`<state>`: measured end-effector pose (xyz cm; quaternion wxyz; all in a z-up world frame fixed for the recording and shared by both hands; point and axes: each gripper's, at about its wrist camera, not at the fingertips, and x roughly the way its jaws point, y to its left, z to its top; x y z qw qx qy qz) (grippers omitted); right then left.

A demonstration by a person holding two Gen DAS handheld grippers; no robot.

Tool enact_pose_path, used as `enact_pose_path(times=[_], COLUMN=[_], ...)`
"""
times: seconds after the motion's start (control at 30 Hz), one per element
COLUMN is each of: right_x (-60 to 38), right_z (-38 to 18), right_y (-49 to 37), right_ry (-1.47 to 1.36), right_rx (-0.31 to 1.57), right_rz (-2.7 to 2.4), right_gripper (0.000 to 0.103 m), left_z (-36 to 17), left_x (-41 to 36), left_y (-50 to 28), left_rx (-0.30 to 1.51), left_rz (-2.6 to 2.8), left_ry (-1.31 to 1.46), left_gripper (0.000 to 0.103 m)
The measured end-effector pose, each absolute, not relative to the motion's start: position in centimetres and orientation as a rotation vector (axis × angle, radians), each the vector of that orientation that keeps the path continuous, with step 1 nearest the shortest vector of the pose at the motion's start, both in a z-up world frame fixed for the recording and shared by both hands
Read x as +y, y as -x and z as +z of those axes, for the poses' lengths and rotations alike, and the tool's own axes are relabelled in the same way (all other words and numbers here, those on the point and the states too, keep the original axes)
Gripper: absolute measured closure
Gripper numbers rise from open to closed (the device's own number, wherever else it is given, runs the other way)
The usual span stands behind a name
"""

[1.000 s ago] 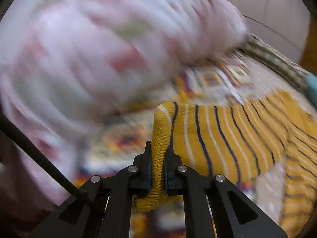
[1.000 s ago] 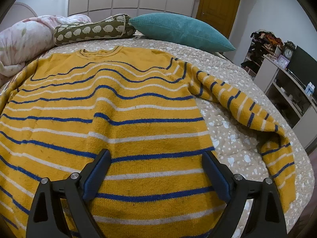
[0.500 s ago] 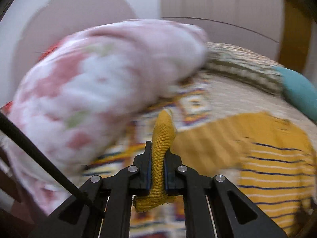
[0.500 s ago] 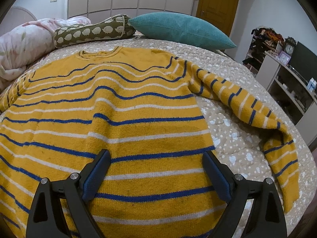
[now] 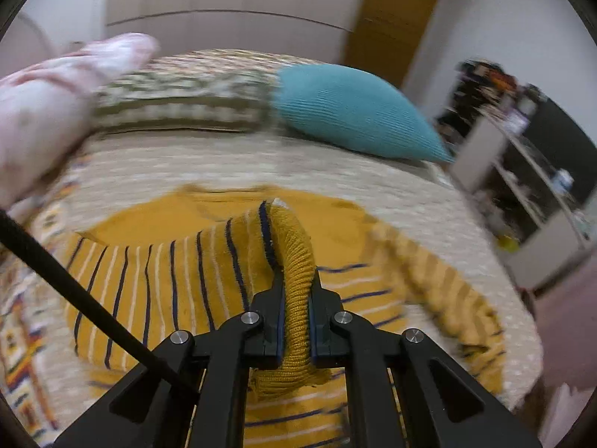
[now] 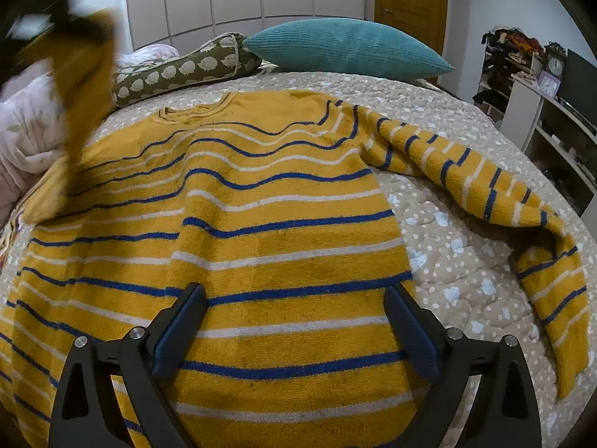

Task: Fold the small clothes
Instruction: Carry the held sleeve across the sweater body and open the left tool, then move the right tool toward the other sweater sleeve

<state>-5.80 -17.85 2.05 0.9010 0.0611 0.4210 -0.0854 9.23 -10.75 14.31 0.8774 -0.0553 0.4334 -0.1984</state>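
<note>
A mustard-yellow sweater [image 6: 261, 231] with blue and white stripes lies flat on the bed, neck toward the pillows. My left gripper [image 5: 296, 298] is shut on the ribbed cuff [image 5: 294, 261] of its left sleeve, and the sleeve [image 5: 156, 283] hangs lifted over the sweater's body. In the right wrist view that raised sleeve [image 6: 80, 86] is a blurred strip at the upper left. My right gripper [image 6: 294, 321] stands open just above the sweater's lower part, nothing between its fingers. The right sleeve [image 6: 485, 194] lies spread out toward the bed's right edge.
A teal pillow [image 6: 347, 52] and a green sheep-print bolster [image 6: 186, 69] lie at the head of the bed. A pink quilt [image 6: 26, 138] is bunched at the left. Shelving and a dark screen [image 6: 574, 82] stand past the right edge of the dotted beige bedspread [image 6: 447, 246].
My left gripper swung from beside the pink quilt rightward over the sweater, carrying the sleeve cuff up and across. The right gripper stayed open in place.
</note>
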Motion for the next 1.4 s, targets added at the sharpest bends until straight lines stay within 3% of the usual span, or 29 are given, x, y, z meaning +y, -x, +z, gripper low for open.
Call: enact_pose_path(times=[0.17,0.3,0.53,0.83,1.4], right_x=[-17.9,-17.9,-17.8,-18.4,-18.6], right_z=[2.0,2.0,1.9,1.6,1.6], right_y=[5.8,5.8,5.6,4.8,5.2], right_ry=[-0.140,-0.139,-0.126,-0.137,-0.116], right_rx=[0.869,0.868,0.875,0.939,0.948], right_rz=[-0.166,-0.165,-0.172,-0.135,-0.115], right_gripper=[0.003,0.003,0.003,0.000,0.000], left_z=[13.2,13.7,13.8,9.8,7.2], left_x=[-14.2,-13.1,-7.6,-1.8,0.9], left_y=[-9.5,-7.0,0.3,8.2,11.1], left_rx=[0.954,0.925,0.847,0.868,0.930], left_rz=[-0.499,-0.469,-0.231,0.019,0.108], left_ry=[0.146,0.113,-0.025,-0.051,0.033], left_gripper=[0.085,0.053,0.036,0.036,0.036])
